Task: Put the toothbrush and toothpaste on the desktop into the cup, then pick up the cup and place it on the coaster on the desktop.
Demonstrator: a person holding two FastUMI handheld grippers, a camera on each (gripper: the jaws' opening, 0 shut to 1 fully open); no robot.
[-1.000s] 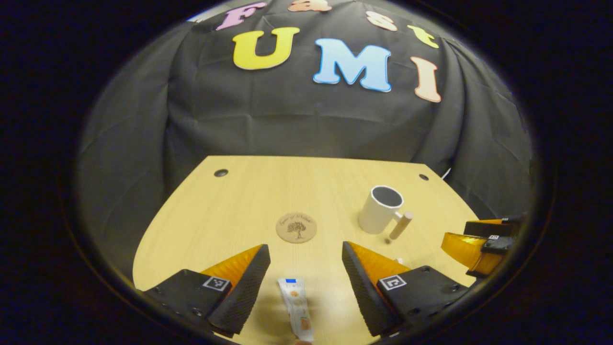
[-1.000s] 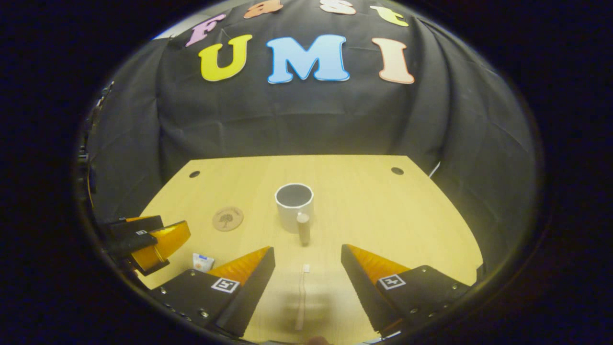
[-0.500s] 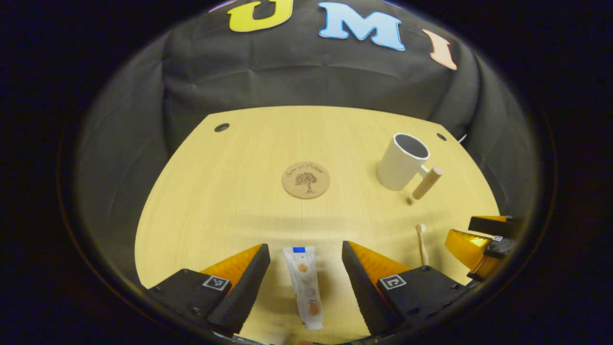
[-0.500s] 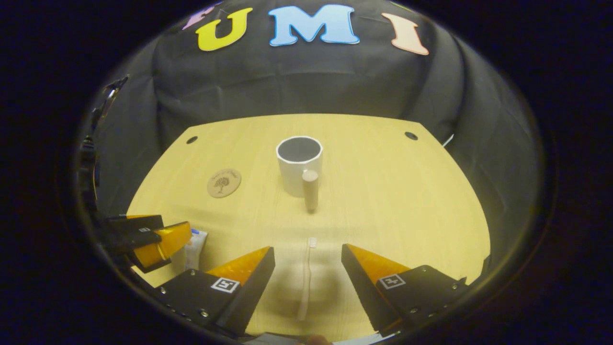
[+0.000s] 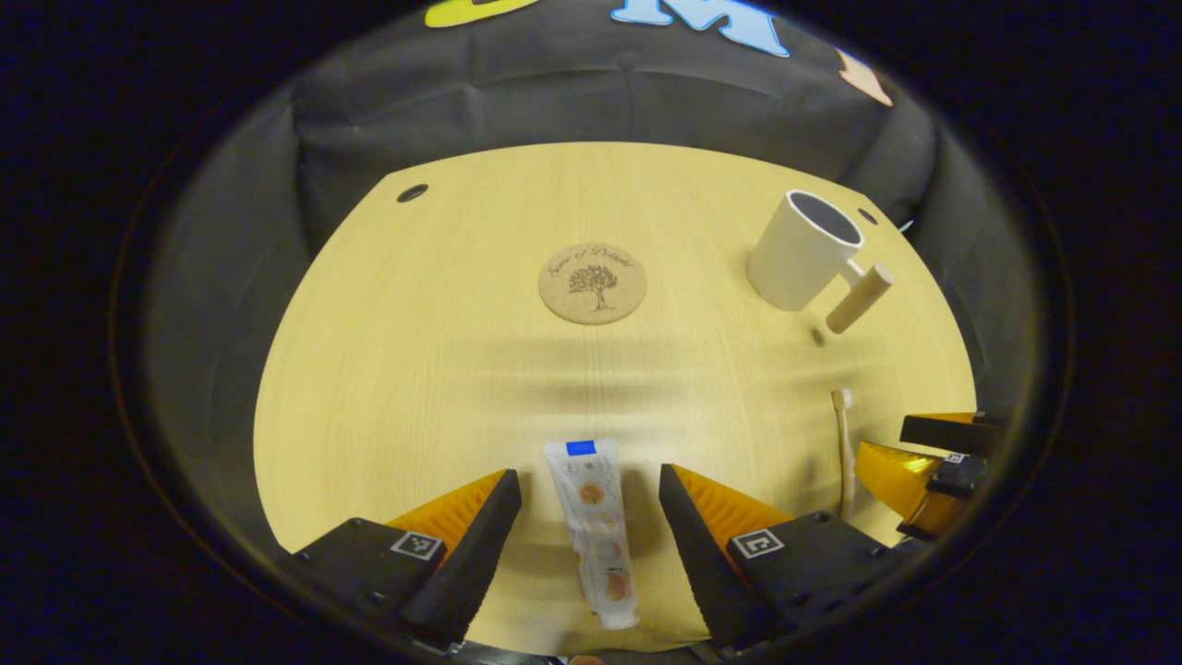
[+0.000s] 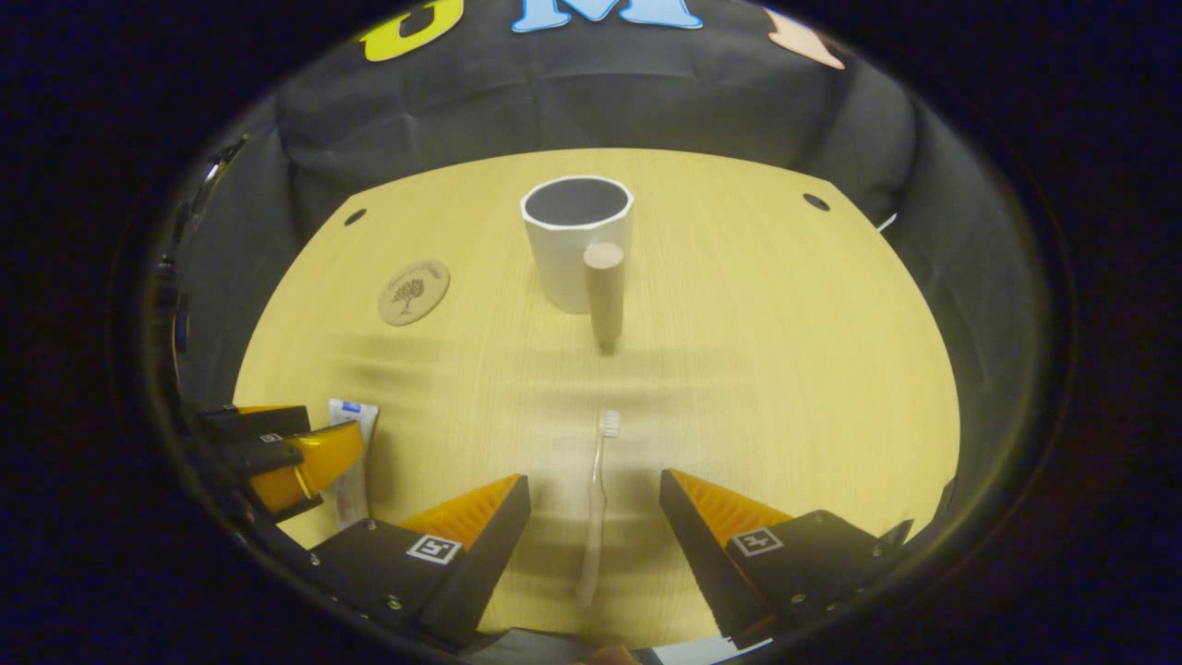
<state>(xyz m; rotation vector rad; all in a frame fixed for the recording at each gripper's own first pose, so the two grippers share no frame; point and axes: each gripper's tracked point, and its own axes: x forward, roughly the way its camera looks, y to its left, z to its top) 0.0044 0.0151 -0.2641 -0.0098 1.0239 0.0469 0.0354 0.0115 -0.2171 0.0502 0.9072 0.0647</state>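
Left claw (image 5: 590, 517) wide open astride toothpaste (image 5: 596, 526) (no grip), right claw (image 6: 594, 522) likewise w/ toothbrush (image 6: 596, 508)

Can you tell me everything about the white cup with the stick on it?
The cup is white and round, with a dark, empty inside. A light wooden peg handle sticks out of its side, pointing toward the toothbrush. It stands upright on the pale wooden desktop, apart from the coaster. Nothing touches it.
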